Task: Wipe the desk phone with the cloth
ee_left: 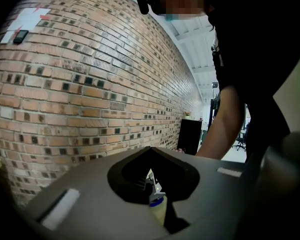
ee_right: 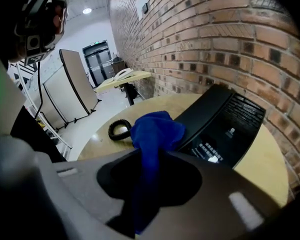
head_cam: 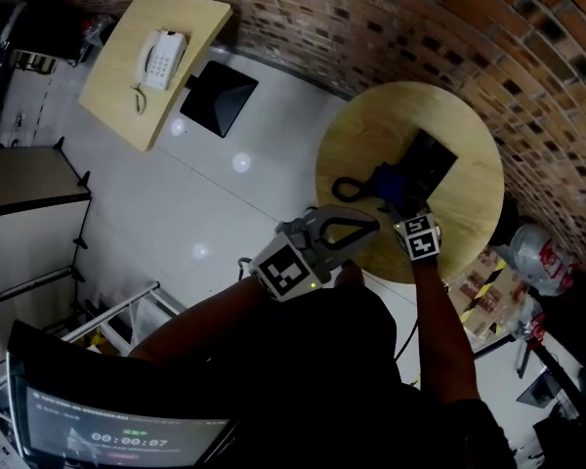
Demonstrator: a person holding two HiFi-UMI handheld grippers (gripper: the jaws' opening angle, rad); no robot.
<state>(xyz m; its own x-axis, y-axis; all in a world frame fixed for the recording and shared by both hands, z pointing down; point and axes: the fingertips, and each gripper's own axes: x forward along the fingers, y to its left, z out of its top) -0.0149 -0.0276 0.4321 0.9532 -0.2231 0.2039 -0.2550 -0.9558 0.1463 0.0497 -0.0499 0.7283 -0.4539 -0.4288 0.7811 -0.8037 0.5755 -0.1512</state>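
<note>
The right gripper (ee_right: pixel 151 156), pinching the blue cloth (ee_right: pixel 157 129), lines up the wipe at nine o'clock of the black desk phone (ee_right: pixel 225 124) on the round counter (head_cam: pixel 371 125), left gripper (ee_left: pixel 150 150) closed and empty, so next the cloth likely needs dragging across the keypad (ee_right: pixel 210 151).

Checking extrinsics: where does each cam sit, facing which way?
Head view: on the head, steeply down at the round table; both forearms, left gripper, right gripper.
Left gripper view: on that gripper, facing the brick wall; shut jaws, person's arm.
Right gripper view: on that gripper, facing the desk phone; jaws clamping the blue cloth.
Shared: head and right gripper views: desk phone, blue cloth.
</note>
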